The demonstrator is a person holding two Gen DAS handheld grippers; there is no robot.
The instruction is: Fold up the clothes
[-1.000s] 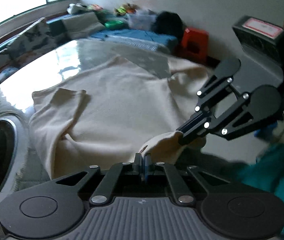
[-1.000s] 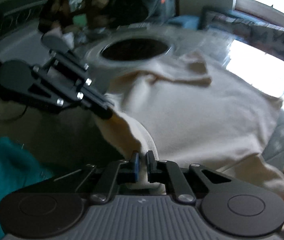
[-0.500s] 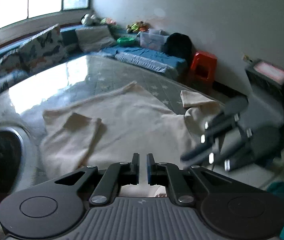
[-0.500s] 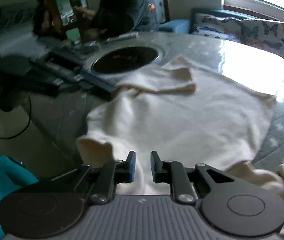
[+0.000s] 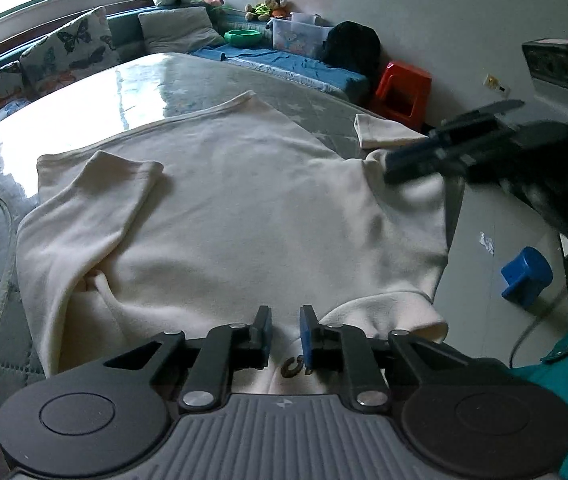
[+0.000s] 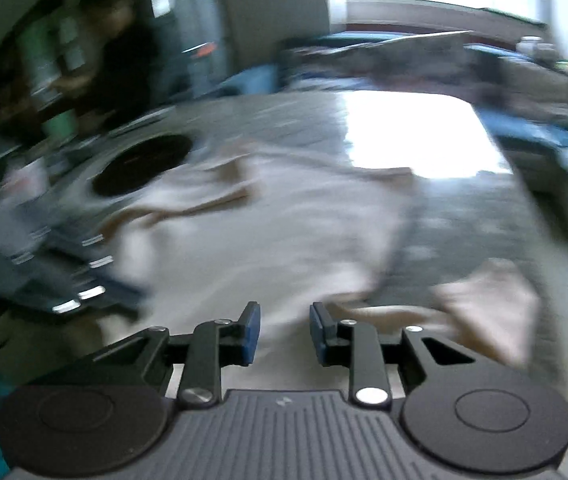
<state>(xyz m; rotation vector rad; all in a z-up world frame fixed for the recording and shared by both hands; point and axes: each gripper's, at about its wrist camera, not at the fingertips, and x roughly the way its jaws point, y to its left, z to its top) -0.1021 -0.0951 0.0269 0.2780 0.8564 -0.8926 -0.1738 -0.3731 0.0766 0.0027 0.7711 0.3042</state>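
Note:
A cream shirt (image 5: 243, 208) lies spread over the glossy table (image 5: 123, 80), one sleeve (image 5: 119, 184) folded in on its left side. My left gripper (image 5: 286, 328) hangs over the near edge of the shirt. Its jaws are opening and nothing is pinched between them. The right gripper (image 5: 444, 152) shows blurred at the shirt's far right corner. In the right wrist view the shirt (image 6: 284, 236) is smeared by motion. My right gripper (image 6: 284, 330) is above its near edge, jaws opening with only air between the pads. The left gripper (image 6: 79, 292) is a blur at left.
A round dark recess (image 6: 143, 164) is sunk in the table beside the shirt. A red stool (image 5: 404, 88) and a blue stool (image 5: 526, 276) stand on the floor to the right. Cushions (image 5: 71, 52) line the window bench. A person in dark clothing (image 6: 119, 52) sits behind.
Both grippers were shut on the shirt's near edge and have let it go. The cloth now lies flat on the table. The right gripper has swung sideways, and both jaws have widened.

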